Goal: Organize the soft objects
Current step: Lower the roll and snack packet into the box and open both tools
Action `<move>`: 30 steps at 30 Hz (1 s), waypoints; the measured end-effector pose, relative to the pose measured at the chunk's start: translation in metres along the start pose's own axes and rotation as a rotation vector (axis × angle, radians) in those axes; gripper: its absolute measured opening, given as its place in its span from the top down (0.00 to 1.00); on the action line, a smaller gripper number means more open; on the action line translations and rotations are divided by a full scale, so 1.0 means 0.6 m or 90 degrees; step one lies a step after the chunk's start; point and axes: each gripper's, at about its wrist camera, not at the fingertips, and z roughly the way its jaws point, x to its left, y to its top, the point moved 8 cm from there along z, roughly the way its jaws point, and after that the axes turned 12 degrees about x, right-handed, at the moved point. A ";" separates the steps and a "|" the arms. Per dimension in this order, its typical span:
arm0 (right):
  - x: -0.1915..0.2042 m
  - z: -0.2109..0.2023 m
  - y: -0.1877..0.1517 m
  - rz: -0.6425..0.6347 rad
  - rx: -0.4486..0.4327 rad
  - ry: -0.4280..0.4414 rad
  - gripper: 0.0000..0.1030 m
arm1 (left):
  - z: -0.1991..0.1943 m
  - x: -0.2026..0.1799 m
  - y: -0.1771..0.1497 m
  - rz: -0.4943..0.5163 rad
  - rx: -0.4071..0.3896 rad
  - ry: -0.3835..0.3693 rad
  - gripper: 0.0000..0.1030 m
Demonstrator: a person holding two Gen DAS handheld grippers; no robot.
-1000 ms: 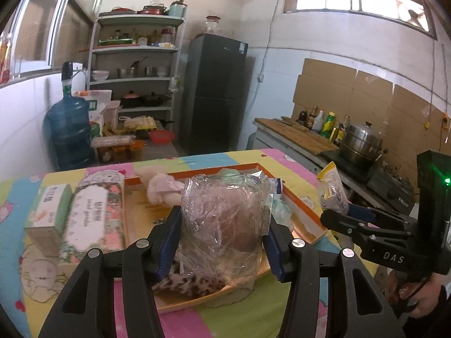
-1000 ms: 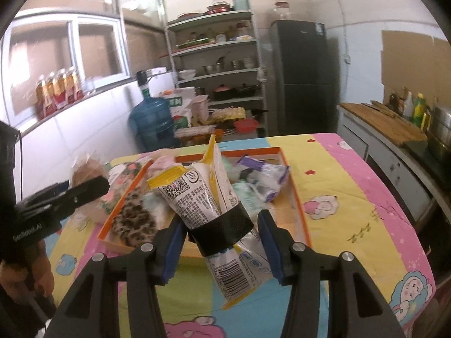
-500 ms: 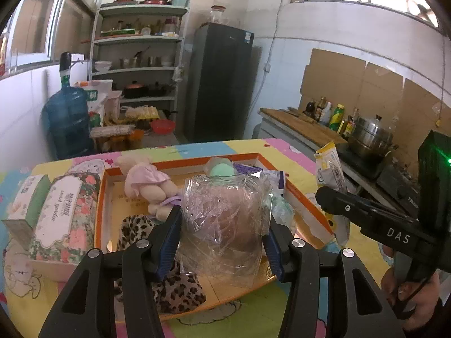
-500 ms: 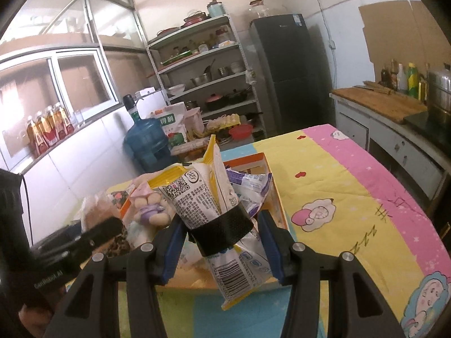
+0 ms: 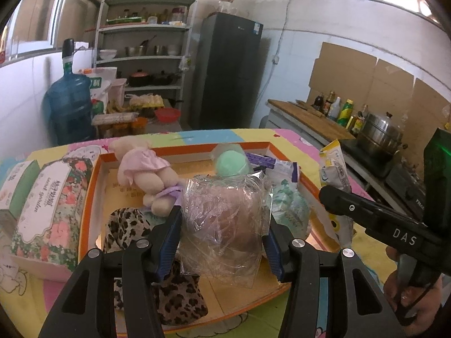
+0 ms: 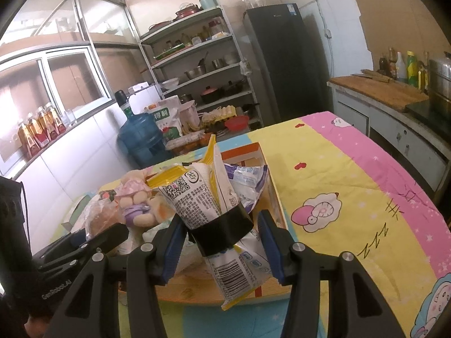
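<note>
The clear-wrapped bun sits squeezed between the blue pads of the left claw, standing tall with its long axis upright, held over the near half of the orange tray. Over on the other side, the right claw is clamped on a white-and-yellow snack packet, which stands nearly upright, top leaning slightly left, its barcode end hanging down toward the camera, a black band round its middle, just above the tray's near right corner. Inside the tray lie a plush bear in a pink dress, a leopard-print cloth, a green ball and a purple-and-white packet. A floral tissue box rests beside the tray on the cartoon-print surface.
</note>
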 end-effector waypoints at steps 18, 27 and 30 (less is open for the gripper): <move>-0.008 0.048 0.003 -0.010 0.042 -0.004 0.50 | 0.056 0.005 -0.005 -0.004 0.051 0.010 0.46; -0.010 0.054 0.001 -0.010 0.045 -0.003 0.49 | 0.061 0.007 -0.006 -0.005 0.055 0.001 0.45; -0.011 0.056 0.001 -0.013 0.045 -0.006 0.49 | 0.058 0.005 -0.008 -0.002 0.055 0.011 0.43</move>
